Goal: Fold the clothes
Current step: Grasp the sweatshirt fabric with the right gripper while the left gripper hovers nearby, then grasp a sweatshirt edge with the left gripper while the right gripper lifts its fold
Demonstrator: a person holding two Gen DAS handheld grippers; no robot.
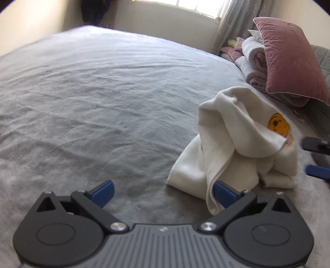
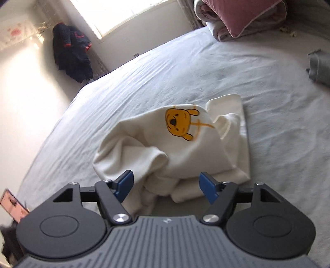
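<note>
On bed, centre-right: cream garment (image 2: 175,156) in a bunched heap, loosely part-folded, one flap draped over the top.
Print: yellow bear face (image 2: 181,123) on the upper fold, tipped sideways in the right wrist view; in the left wrist view it peeks out from under a flap at about 3 o'clock.
Bed sheet (image 1: 92,92): grey, wrinkled, fills most of both views.
Left gripper (image 1: 163,194): jaws wide apart, nothing pinched between them. Blue right-hand pad (image 1: 223,193) sits against or just behind a hanging hem of the garment (contact unclear, cloth overlaps it). Left-hand pad over bare sheet.
Right gripper (image 2: 166,186): jaws apart, not clamped on anything. Garment's near edge lies in the gap between the blue pads (image 2: 123,185), pads not pressing on it. Same gripper's finger tips show at the 3 o'clock edge of the left wrist view, just beside the heap.
Pink pillow (image 1: 288,57): at 1 o'clock in the left wrist view, leaning on a stack of folded bedding (image 1: 253,61).
Window (image 2: 123,14): bright, 12 o'clock in the right wrist view.
Dark jacket (image 2: 71,51): hanging by the wall, 10 o'clock.
Grey cloth (image 2: 319,66): at 3 o'clock edge, well apart from the heap.
Pink object (image 2: 12,206): 8 o'clock edge, cannot tell what.
</note>
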